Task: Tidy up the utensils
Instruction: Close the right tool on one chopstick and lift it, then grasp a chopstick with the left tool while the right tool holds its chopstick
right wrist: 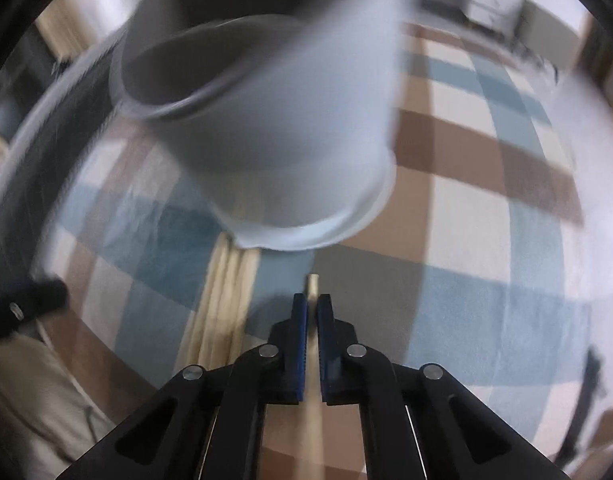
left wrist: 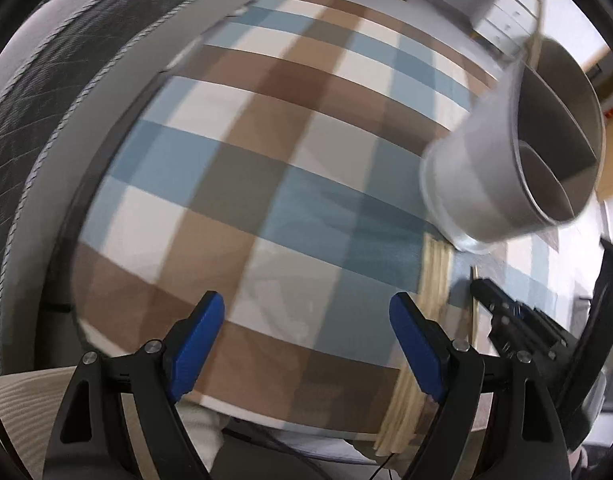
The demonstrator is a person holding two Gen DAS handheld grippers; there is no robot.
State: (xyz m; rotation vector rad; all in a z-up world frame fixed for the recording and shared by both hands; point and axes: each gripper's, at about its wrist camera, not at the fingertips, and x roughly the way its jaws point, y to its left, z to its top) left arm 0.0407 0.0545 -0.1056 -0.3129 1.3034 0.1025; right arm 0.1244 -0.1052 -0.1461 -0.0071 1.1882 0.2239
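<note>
Left gripper (left wrist: 306, 344) hovers above the checked tablecloth (left wrist: 242, 168), blue pads (left wrist: 198, 344) spread wide with nothing between them. Cloth is a plaid of brown, blue, cream and grey squares, covering a rounded table. Grey utensil holder (left wrist: 506, 168) stands toward the right of the left wrist view, a cylinder with a flared foot and an interior divider splitting it into compartments; the visible compartments look bare inside. A bundle of pale wooden chopsticks (left wrist: 436, 276) lies on the cloth just in front of the holder's base, running toward the near table edge, partly behind the left gripper's right finger. Right gripper (right wrist: 313, 312) appears in its own view with blue pads drawn close together on a single chopstick (right wrist: 313, 284), the pale tip poking out just ahead of the pads and the shaft trailing back beneath the tool. In the left wrist view the same right gripper (left wrist: 482, 286) shows as a dark body low at the right, beside the bundle. From the right wrist, the holder (right wrist: 282, 120) fills the upper centre, heavily blurred, its foot just above the bundle (right wrist: 222, 300), which lies left of the gripped stick. Whether the held stick's tip touches the cloth cannot be told. Dark upholstered seating (left wrist: 66, 100) lies beyond the table's left rim.
</note>
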